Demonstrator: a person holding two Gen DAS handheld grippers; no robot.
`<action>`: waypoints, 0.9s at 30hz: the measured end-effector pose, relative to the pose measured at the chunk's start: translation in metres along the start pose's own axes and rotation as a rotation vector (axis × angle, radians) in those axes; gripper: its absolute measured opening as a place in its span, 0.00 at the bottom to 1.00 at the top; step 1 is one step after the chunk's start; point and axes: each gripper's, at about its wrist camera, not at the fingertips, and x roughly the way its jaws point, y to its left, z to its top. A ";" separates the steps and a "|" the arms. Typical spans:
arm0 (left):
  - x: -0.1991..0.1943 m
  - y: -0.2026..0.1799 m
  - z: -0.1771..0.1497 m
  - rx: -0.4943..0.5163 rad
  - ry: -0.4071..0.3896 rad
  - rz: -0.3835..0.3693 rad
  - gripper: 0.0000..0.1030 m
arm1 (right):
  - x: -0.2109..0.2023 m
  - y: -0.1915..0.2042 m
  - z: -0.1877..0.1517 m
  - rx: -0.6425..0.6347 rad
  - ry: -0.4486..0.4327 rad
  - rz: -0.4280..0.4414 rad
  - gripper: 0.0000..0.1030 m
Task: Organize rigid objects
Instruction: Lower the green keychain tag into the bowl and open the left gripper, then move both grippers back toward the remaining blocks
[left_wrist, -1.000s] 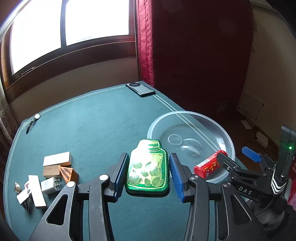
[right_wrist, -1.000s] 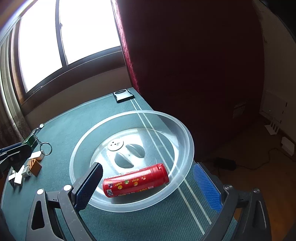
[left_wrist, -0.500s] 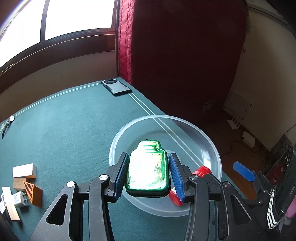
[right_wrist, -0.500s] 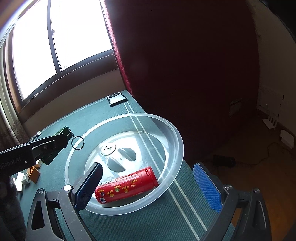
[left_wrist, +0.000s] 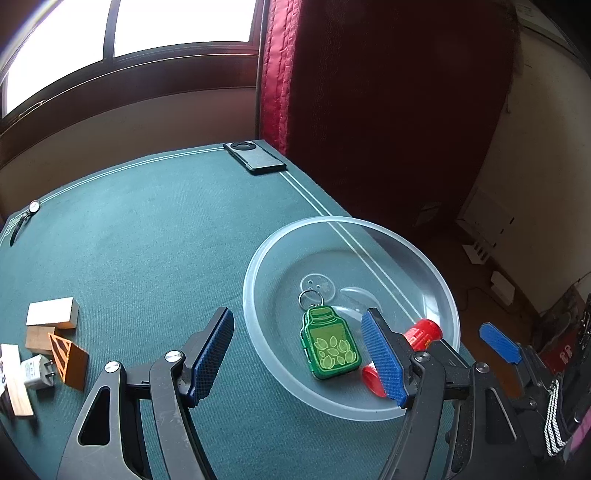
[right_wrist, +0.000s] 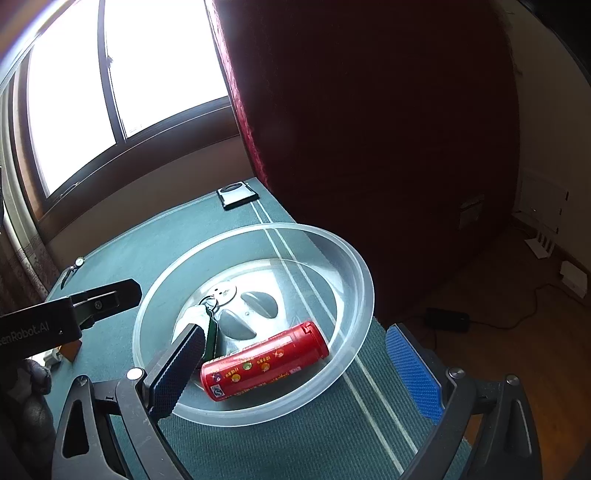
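Green felt table (left_wrist: 155, 236) is covered only partly. Between the left gripper's (left_wrist: 295, 354) just-opened, empty jaws, the green jar-shaped keychain (left_wrist: 330, 343) lies released in the clear plastic bowl (left_wrist: 255, 273), ring end pointing away, beside the red cylindrical tube (right_wrist: 264, 362) lying crosswise. The right gripper (right_wrist: 295, 365) is held open. Left of the tool, wooden blocks (left_wrist: 51, 314) are left unsorted.

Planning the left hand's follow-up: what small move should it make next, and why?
Probably lift the left claw back towards the wooden blocks: its jaws have just been opening, and the green keychain lies free in the clear bowl.
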 end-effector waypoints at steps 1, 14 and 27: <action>0.000 0.001 0.000 0.000 -0.001 0.004 0.71 | -0.001 0.001 0.000 -0.002 -0.001 0.000 0.97; -0.011 0.020 -0.007 -0.040 -0.011 0.050 0.71 | -0.010 0.017 -0.004 -0.047 -0.014 0.019 0.97; -0.022 0.057 -0.020 -0.101 -0.015 0.116 0.71 | -0.018 0.049 -0.015 -0.132 -0.027 0.045 0.97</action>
